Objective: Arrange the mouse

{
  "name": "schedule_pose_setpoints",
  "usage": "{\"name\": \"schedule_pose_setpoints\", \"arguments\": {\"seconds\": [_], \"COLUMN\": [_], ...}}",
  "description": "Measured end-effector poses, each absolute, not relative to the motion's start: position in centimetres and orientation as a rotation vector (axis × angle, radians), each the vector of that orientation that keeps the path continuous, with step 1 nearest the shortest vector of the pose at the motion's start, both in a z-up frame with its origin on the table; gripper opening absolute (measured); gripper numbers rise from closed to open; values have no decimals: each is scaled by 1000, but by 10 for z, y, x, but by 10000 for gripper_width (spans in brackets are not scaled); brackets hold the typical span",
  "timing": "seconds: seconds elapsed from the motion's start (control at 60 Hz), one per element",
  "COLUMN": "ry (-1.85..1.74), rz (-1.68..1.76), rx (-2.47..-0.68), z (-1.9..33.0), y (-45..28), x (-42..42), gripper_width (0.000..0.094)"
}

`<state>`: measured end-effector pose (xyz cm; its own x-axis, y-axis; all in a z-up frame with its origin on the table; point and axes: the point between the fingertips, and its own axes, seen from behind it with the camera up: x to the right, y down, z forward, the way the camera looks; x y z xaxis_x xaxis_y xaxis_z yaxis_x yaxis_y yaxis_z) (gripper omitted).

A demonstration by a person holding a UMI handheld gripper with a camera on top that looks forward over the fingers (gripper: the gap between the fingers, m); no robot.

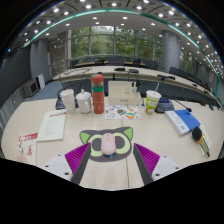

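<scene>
Bare beige table (150,130) open right of the jaws; far side blocked by tall red cylindrical canister (98,93), white mugs (84,102), green-lidded cup (152,100); blue book (184,121) far right.

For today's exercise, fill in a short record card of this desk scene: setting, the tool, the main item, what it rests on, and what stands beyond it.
setting: office, long desk in front, more desks behind
tool: tongs, fingers open, purple pads facing inward
main item: pale pink mouse, lying between the fingers with a gap at either side
rests on: cat-shaped mouse mat, dark with green ears
beyond it: tall red canister, white cup, green cup
to the side: blue book
</scene>
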<state>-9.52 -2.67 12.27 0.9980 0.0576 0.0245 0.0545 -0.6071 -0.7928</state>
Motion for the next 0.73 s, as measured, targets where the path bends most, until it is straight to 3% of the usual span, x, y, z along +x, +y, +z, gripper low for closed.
{"name": "schedule_pose_setpoints", "arguments": {"seconds": [0.233, 0.45, 0.733], "ry": [-92, -140, -138], "rz": [-12, 8, 30], "rx": [-2159, -2141, -2116], "z": [196, 219, 236], "y": [-165, -275, -318], "x": [-85, -86, -78], "gripper_width": [854, 854, 856]}}
